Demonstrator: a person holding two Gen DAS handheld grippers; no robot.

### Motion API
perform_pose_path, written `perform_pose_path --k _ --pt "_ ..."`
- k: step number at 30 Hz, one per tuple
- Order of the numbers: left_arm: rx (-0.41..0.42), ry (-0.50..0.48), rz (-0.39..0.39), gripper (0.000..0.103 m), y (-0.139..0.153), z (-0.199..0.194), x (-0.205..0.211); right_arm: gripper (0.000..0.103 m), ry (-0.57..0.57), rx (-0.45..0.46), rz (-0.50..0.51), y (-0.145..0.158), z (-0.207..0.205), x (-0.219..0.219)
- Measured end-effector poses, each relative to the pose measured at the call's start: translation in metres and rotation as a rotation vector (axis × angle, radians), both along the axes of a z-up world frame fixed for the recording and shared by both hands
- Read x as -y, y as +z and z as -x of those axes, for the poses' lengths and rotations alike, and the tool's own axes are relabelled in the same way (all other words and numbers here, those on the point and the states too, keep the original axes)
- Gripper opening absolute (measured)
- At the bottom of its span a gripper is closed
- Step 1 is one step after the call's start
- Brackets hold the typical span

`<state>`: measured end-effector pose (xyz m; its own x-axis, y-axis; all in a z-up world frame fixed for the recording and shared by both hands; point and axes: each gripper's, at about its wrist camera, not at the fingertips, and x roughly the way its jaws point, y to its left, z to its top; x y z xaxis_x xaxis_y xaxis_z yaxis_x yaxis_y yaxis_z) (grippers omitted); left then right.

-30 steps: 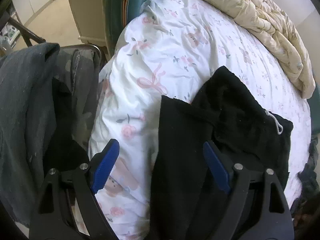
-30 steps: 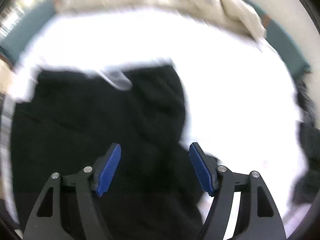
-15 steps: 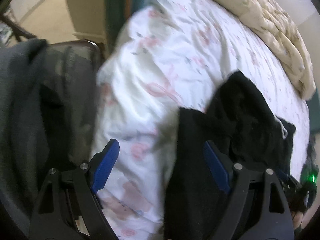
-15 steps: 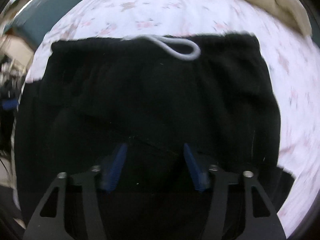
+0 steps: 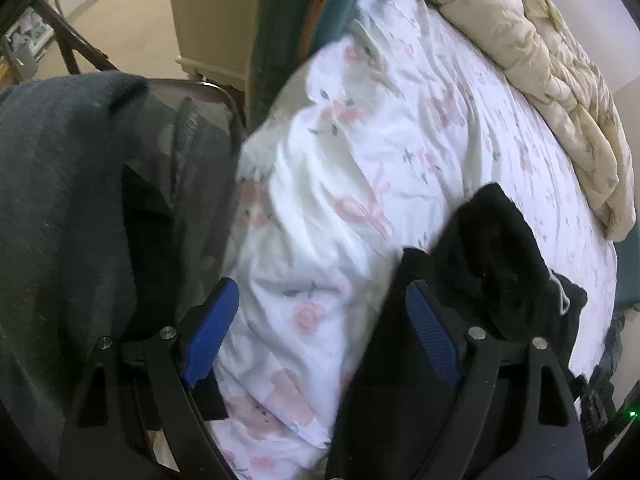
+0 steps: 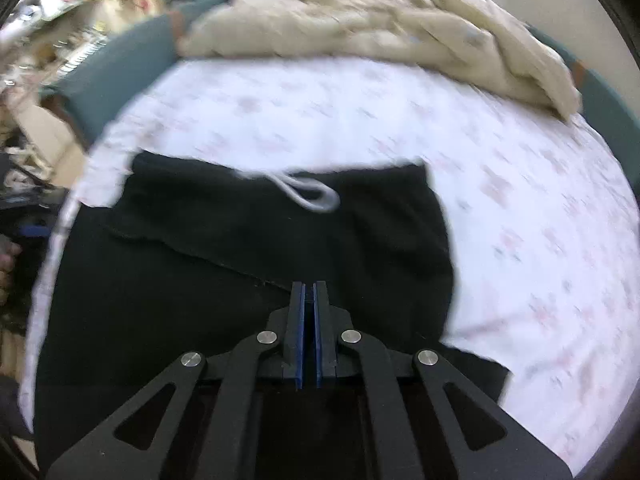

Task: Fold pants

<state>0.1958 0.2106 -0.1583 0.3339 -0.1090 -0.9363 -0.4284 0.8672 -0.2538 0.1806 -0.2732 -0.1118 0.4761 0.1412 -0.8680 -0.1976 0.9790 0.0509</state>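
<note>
Black pants (image 6: 248, 240) with a white drawstring (image 6: 308, 194) lie spread on the flowered bedsheet (image 6: 520, 220), waistband toward the far side. My right gripper (image 6: 308, 286) is shut, its blue pads pinching a fold of the black cloth at the pants' middle, where a crease runs up to the fingertips. In the left wrist view the pants (image 5: 480, 248) lie bunched at the right, one leg running down the bed's near edge. My left gripper (image 5: 320, 286) hangs open above the sheet (image 5: 360, 140); its right finger is over the pants leg, and nothing is between the pads.
A cream duvet (image 6: 360, 20) is heaped along the far side of the bed. Left of the bed stands a chair (image 5: 208, 92) draped with dark grey clothes (image 5: 60, 200). A pale cabinet (image 5: 212, 20) and bare floor lie beyond it.
The right gripper's jaws went from wide open to shut over the middle of the pants. The left gripper drifted left, so the pants sit further right in its view; it stayed open.
</note>
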Motion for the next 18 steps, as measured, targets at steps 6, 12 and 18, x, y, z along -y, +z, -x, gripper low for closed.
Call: perform_pose_path --k 6,12,18 --pt "0.008 -0.096 0.004 0.082 -0.006 -0.004 0.020 0.002 -0.030 -0.124 0.045 -0.035 -0.006 -0.008" --pt "0.048 -0.352 -0.007 0.065 -0.020 -0.020 0.070 0.002 -0.009 -0.137 0.045 -0.033 -0.005 -0.008" --pt "0.090 -0.460 0.015 0.006 -0.013 -0.023 0.088 0.002 0.005 -0.131 0.028 -0.028 -0.006 -0.008"
